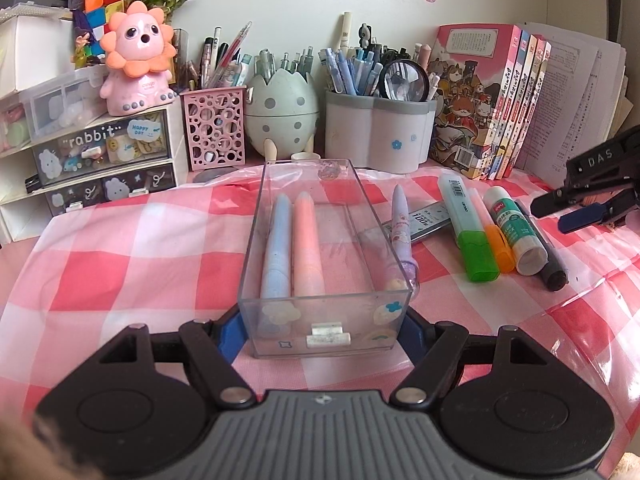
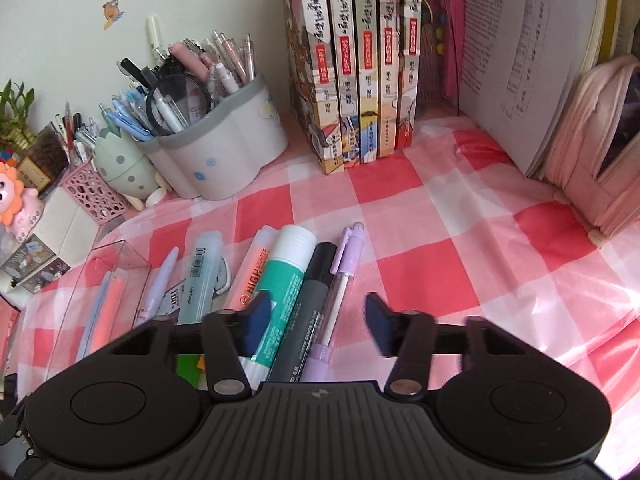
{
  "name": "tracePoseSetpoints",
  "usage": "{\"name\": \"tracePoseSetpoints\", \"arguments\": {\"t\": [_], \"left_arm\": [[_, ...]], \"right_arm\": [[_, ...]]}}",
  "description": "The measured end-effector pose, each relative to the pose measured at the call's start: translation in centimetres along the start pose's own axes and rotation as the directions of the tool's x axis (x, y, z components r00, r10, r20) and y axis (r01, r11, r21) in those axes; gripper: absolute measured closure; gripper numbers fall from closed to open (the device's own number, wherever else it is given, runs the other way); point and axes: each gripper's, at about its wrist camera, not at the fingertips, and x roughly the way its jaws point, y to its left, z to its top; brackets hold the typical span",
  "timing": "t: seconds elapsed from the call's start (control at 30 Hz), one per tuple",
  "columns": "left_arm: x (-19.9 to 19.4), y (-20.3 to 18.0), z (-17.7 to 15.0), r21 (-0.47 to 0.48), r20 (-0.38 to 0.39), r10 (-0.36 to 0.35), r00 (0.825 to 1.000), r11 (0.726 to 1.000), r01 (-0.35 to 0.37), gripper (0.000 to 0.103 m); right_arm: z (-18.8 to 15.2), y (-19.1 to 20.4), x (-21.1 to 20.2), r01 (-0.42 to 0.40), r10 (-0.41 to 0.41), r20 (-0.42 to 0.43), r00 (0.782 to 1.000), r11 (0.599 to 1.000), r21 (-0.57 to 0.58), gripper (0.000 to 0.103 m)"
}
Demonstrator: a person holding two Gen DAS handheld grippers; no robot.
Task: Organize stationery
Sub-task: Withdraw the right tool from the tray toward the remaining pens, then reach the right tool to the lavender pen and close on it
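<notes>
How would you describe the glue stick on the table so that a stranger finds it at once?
Start from the clear plastic box on the checked tablecloth; to its right lies a row of pens. In that row, the glue stick lies between an orange highlighter and a black marker. It alone is short and thick, with a white cap and green label.

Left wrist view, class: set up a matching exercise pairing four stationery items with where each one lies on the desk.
Column 1:
1. blue pen
2. glue stick
3. magnifying glass
4. lilac pen

Column 2:
A. standing in the grey pen holder
B. on the cloth between the orange highlighter and the black marker
C. inside the clear box
D. on the cloth just outside the clear box's right wall

Pairs: 1-C, 2-B, 3-A, 4-D
</notes>
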Motion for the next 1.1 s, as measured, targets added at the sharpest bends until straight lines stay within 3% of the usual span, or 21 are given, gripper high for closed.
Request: {"name": "tracePoseSetpoints", "arguments": {"t": [0.03, 0.13, 0.3, 0.37, 0.63, 0.8, 0.9, 1.1], "left_arm": [[0.0, 0.0, 0.0, 0.000, 0.000, 0.000, 1.000, 1.000, 0.000, 0.054], [0.0, 0.0, 0.0, 0.001, -0.001, 0.000, 1.000, 1.000, 0.000, 0.054], [0.0, 0.0, 0.0, 0.001, -0.001, 0.000, 1.000, 1.000, 0.000, 0.054], [0.0, 0.1, 0.0, 0.001, -0.001, 0.000, 1.000, 1.000, 0.000, 0.054], [0.0, 0.0, 0.0, 0.002, -0.001, 0.000, 1.000, 1.000, 0.000, 0.054], [0.0, 0.0, 0.0, 0.002, -0.001, 0.000, 1.000, 1.000, 0.000, 0.054], [0.0, 0.0, 0.0, 0.002, -0.001, 0.000, 1.000, 1.000, 0.000, 0.054], [0.0, 0.0, 0.0, 0.002, -0.001, 0.000, 1.000, 1.000, 0.000, 0.054]], "right_arm": [[-0.1, -0.2, 0.1, -0.019, 0.019, -0.002, 1.000, 1.000, 0.012, 0.067], [-0.2, -0.1, 0.4, -0.048, 0.048, -0.010, 0.999, 0.999, 0.015, 0.077], [-0.3, 0.7, 0.5, -0.019, 0.019, -0.003, 1.000, 0.999, -0.034, 0.080], [-0.3, 0.7, 0.6, 0.021, -0.021, -0.008, 1.000, 0.999, -0.051, 0.081], [-0.4, -0.9, 0.7, 0.050, -0.050, -0.025, 0.998, 0.998, -0.026, 0.078], [-0.4, 0.5, 1.1, 0.105, -0.107, -0.017, 0.994, 0.989, -0.105, 0.077], [-0.3, 0.4, 1.1, 0.144, -0.148, -0.018, 0.989, 0.981, -0.129, 0.066], [0.0, -0.9, 0.0, 0.205, -0.207, -0.009, 0.978, 0.972, -0.118, 0.066]]}}
